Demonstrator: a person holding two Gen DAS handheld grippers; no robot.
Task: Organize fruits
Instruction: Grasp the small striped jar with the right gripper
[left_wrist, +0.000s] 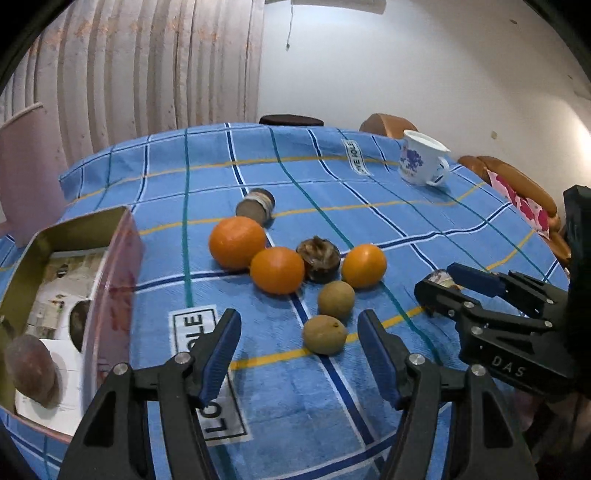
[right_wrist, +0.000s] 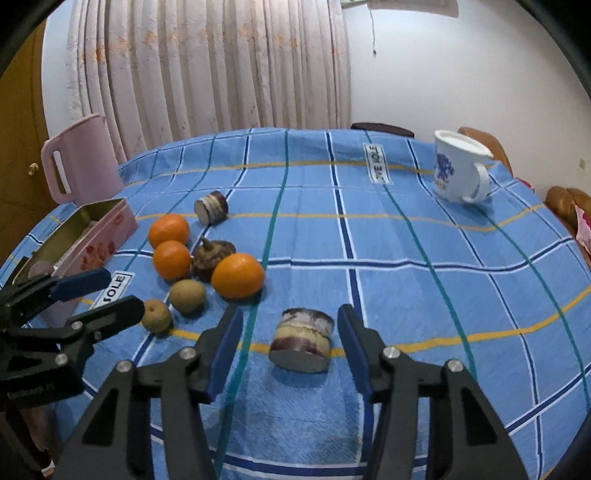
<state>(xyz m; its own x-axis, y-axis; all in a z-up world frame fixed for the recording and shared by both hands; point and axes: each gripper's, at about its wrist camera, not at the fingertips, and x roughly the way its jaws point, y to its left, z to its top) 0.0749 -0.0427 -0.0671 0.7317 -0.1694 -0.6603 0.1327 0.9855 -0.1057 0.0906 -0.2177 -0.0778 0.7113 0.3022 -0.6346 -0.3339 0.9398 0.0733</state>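
Right claw (right_wrist: 290, 341) agape around toppled striped jar (right_wrist: 301, 341); oranges (right_wrist: 237, 275) beyond, left.

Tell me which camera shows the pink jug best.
The right wrist view: the pink jug stands whole there, handle and spout visible, behind the tin box. The left wrist view catches only a cropped slice at its left edge.

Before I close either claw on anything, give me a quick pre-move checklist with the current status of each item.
1. Left claw open: ok.
2. Nearest brown fruit lined up between the left claw's fingers, just ahead of the tips: ok.
3. Right claw open: ok.
4. Striped cylinder lying on its side between the right claw's fingers: ok.
5. Tin box open, with space inside: ok.
6. Whether the striped cylinder counts as fruit: cannot tell.
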